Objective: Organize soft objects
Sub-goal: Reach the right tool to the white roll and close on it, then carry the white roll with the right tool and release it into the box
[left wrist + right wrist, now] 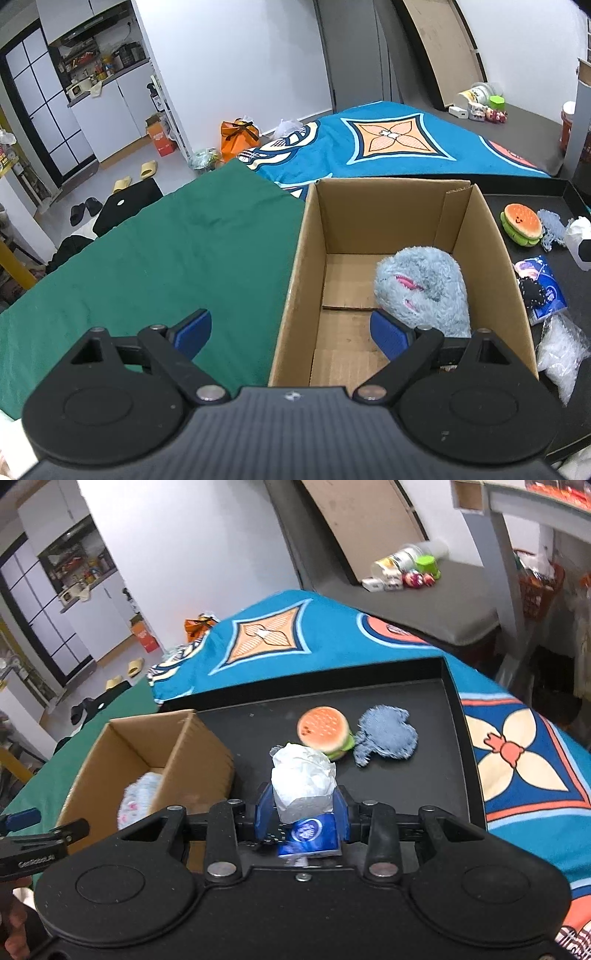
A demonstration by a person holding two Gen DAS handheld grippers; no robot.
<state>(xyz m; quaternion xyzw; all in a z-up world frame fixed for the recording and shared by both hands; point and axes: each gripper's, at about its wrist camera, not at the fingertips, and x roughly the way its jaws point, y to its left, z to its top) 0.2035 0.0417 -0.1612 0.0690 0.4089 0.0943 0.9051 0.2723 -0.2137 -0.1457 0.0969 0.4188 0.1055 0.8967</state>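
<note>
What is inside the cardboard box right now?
One grey fluffy plush lies at the right side of the cardboard box; bare floor flaps beside it. Whatever is beneath the plush is covered.

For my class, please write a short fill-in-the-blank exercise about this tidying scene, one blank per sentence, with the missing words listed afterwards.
1. The fluffy grey plush toy lies inside the ____ box.
2. The right gripper is shut on a crumpled ____ tissue pack.
3. The left gripper has its jaws ____.
4. The burger toy sits on the black tray beside a piece of ____ denim fabric.

Missing words: cardboard; white; open; blue
</note>
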